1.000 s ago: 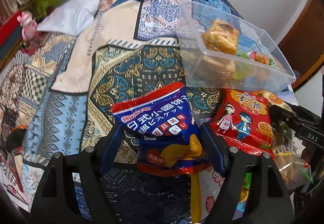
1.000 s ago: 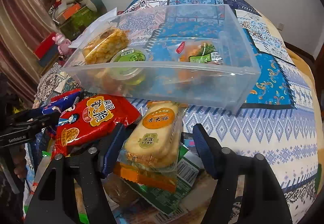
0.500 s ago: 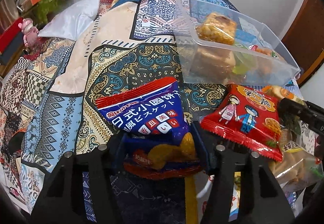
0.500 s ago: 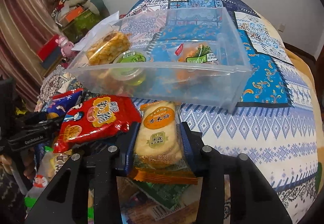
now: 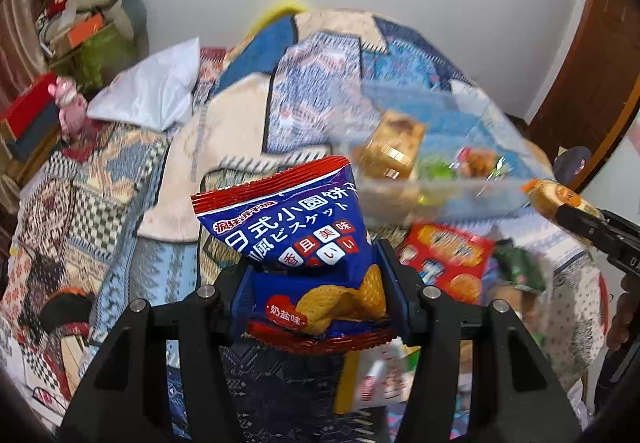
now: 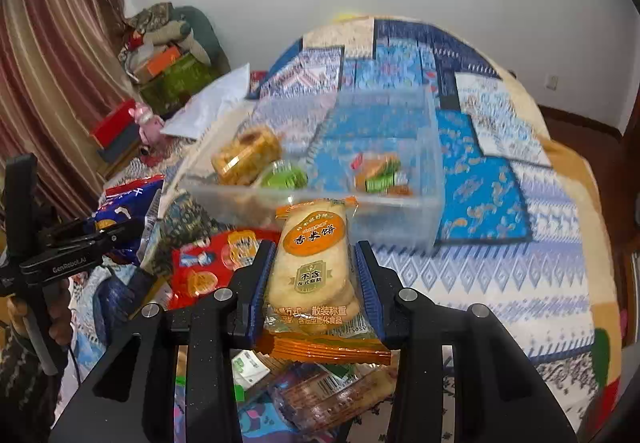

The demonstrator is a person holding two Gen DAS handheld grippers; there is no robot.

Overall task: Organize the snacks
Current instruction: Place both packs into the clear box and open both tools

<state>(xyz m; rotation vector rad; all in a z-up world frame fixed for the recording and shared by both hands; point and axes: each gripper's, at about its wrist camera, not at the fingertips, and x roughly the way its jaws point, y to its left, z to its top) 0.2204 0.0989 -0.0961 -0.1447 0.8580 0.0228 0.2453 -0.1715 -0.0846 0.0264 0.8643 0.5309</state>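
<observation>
My left gripper (image 5: 316, 283) is shut on a blue and red biscuit bag (image 5: 296, 227) and holds it lifted above the bed. My right gripper (image 6: 310, 275) is shut on an orange rice cracker pack (image 6: 312, 267), also lifted. The clear plastic bin (image 6: 400, 203) sits on the patterned bedspread ahead of both grippers, slightly to the right in the left wrist view (image 5: 460, 195). It holds a golden pastry pack (image 6: 246, 155), a green cup (image 6: 286, 179) and a small mixed packet (image 6: 380, 177).
A red snack bag (image 5: 444, 259) and several other packets (image 6: 316, 391) lie on the bed below the grippers. A white pillow (image 5: 152, 95) lies at the far left. Clutter and a curtain (image 6: 44, 83) line the left side.
Both grippers have closed on their packs and lifted them off the pile. The views have risen, so the bin looks farther away and lower.
</observation>
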